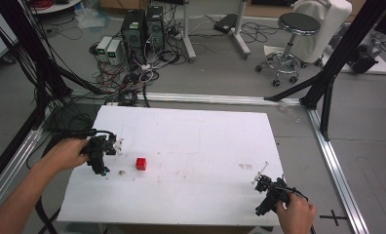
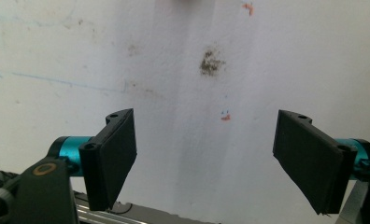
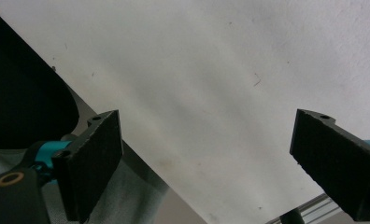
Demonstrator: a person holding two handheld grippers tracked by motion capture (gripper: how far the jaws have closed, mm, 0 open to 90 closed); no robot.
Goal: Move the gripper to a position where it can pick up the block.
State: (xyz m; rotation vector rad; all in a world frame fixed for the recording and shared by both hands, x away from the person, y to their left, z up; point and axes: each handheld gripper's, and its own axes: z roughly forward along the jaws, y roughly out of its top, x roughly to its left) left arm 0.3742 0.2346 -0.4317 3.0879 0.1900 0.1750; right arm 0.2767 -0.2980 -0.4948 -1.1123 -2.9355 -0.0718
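- Red and small, the cube (image 1: 141, 163) sits alone on the white desk (image 1: 191, 136), toward its left side; nothing holds or touches it.
- Left gripper (image 1: 105, 152) hovers low just to the left of the cube, near but apart from it; in the left gripper view its two black fingers (image 2: 110, 156) stand spread wide with bare, stained desk (image 2: 183, 56) between them (a dark smudge (image 2: 211, 62) and a few flecks of red, no cube).
- Right gripper (image 1: 265, 181) rests near the front right corner of the desk, well apart from the cube; its fingers (image 3: 92, 161) are likewise spread, framing plain white surface and the desk's edge.
- Judged from this, the work looks barely begun: the cube is not yet grasped or lifted, and the whole pick is left to do.
- Closest hand for it seems the left; it would need to swing the spread fingers round the cube before pressing them together.
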